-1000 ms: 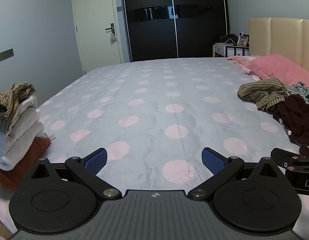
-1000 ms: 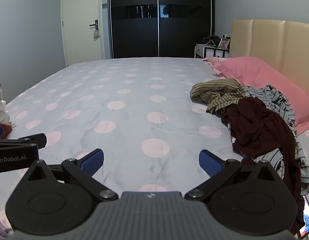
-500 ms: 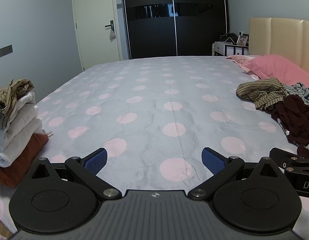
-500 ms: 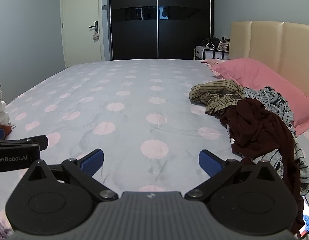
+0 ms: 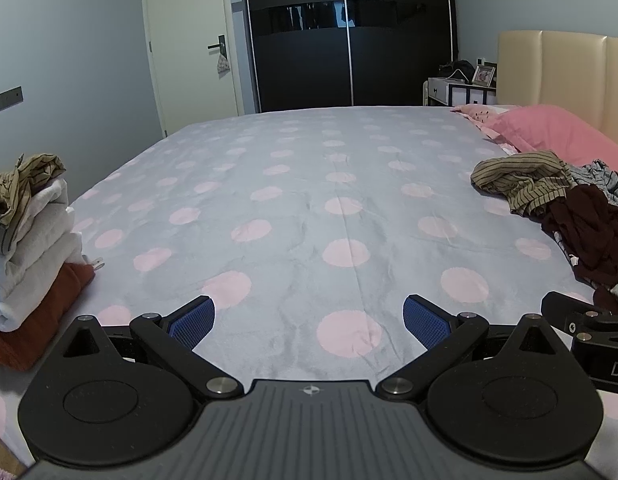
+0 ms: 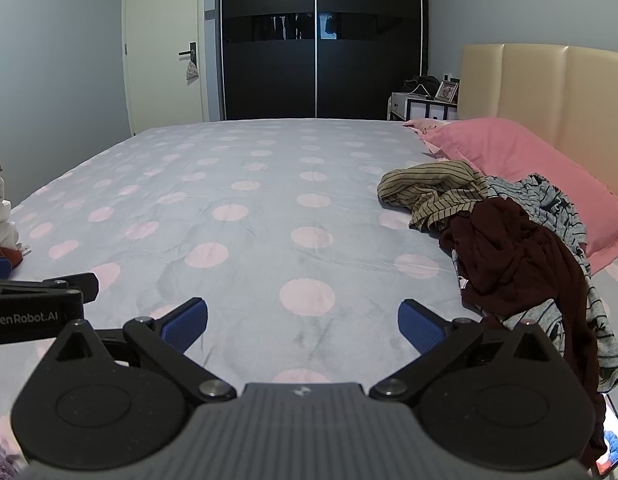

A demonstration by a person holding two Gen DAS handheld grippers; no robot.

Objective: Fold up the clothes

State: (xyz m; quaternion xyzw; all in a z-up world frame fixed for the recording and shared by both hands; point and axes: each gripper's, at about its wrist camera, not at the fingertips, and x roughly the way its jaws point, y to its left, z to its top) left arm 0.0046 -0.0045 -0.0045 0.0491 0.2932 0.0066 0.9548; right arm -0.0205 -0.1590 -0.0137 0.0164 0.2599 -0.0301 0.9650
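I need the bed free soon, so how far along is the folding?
Partly done. A folded stack sits at the bed's left edge. Nothing is in hand: the left gripper and the right gripper both hang over the bare spotted bedspread with jaws open and empty. Left to fold: the unfolded pile by the pink pillow, including a striped garment and a maroon garment.

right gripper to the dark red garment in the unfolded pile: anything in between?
Nothing visible. The right gripper is open over bare polka-dot bedspread, and the dark red garment lies on top of the pile to its right, draped over the grey patterned piece. Only open bedspread separates them.
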